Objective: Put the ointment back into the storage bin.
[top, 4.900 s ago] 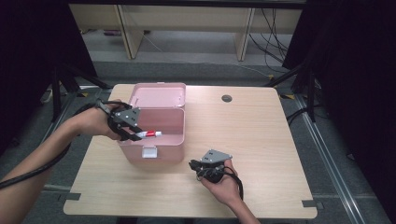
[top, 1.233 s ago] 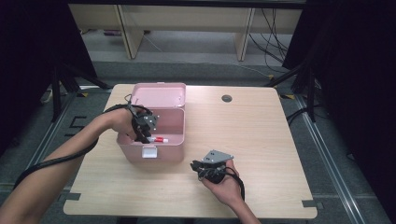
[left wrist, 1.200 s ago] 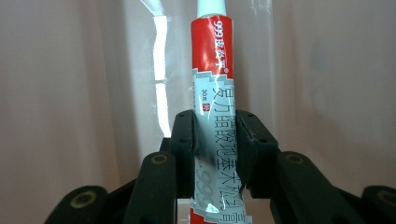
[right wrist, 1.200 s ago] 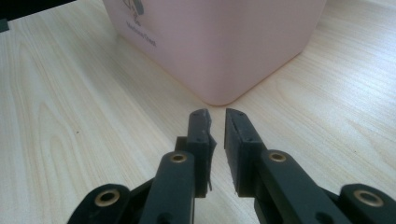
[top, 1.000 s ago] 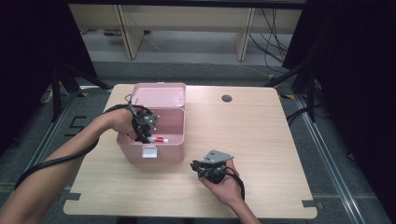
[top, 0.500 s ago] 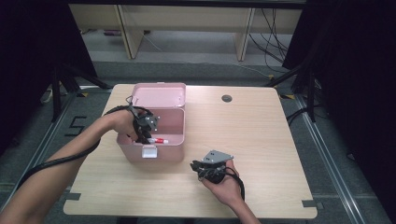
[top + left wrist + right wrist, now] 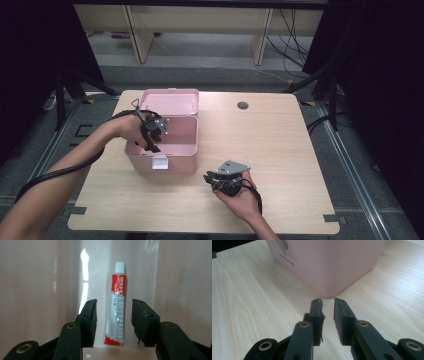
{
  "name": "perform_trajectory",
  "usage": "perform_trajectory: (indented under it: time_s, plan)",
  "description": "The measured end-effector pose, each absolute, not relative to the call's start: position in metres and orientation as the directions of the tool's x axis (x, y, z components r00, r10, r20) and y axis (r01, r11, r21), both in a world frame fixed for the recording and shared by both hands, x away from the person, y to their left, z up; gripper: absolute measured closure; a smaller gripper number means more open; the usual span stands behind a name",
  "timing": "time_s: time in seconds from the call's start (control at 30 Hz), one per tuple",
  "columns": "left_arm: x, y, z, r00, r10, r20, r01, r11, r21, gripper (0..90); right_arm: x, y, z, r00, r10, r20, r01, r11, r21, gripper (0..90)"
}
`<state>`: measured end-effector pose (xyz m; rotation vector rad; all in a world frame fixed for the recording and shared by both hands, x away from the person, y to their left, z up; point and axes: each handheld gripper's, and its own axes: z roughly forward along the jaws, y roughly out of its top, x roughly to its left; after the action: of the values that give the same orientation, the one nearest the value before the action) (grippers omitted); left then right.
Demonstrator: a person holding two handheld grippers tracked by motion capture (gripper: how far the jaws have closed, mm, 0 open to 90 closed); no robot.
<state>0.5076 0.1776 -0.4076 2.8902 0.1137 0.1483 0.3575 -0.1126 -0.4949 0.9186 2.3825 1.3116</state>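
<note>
The pink box [image 7: 165, 145] stands open at the table's [image 7: 280, 145] nine o'clock side, lid raised. Inside lies a red-and-white tube [image 7: 116, 307], white cap toward twelve o'clock in the left gripper view. The left gripper [image 7: 113, 320], just opened, straddles it untouching. The right gripper [image 7: 328, 315] rests at five o'clock of the box, narrowly parted, empty.

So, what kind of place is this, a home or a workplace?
Probably a workplace, such as a lab or recording room. A plain wooden table stands between black curtains, cables run along the floor behind it, and the table carries just a pink box.
</note>
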Motion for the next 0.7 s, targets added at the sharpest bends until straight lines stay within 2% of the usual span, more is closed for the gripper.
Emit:
perform_trajectory:
  time_s: [0.27,0.5,0.7]
  plan:
    - [0.508,0.187,-0.383,0.974,0.176,0.141,0.115,-0.924,0.364,55.3,0.358,-0.113,-0.495,-0.765,0.641,0.064,0.394,0.388,0.833,78.0]
    - [0.498,0.202,-0.379,0.94,0.319,0.12,0.214,-0.826,0.521,52.7,0.359,-0.114,-0.494,-0.765,0.64,0.071,0.402,0.389,0.829,79.0]
    - [0.493,0.219,-0.376,0.909,0.392,0.138,0.231,-0.752,0.618,49.6,0.359,-0.114,-0.495,-0.759,0.647,0.072,0.404,0.382,0.832,79.3]
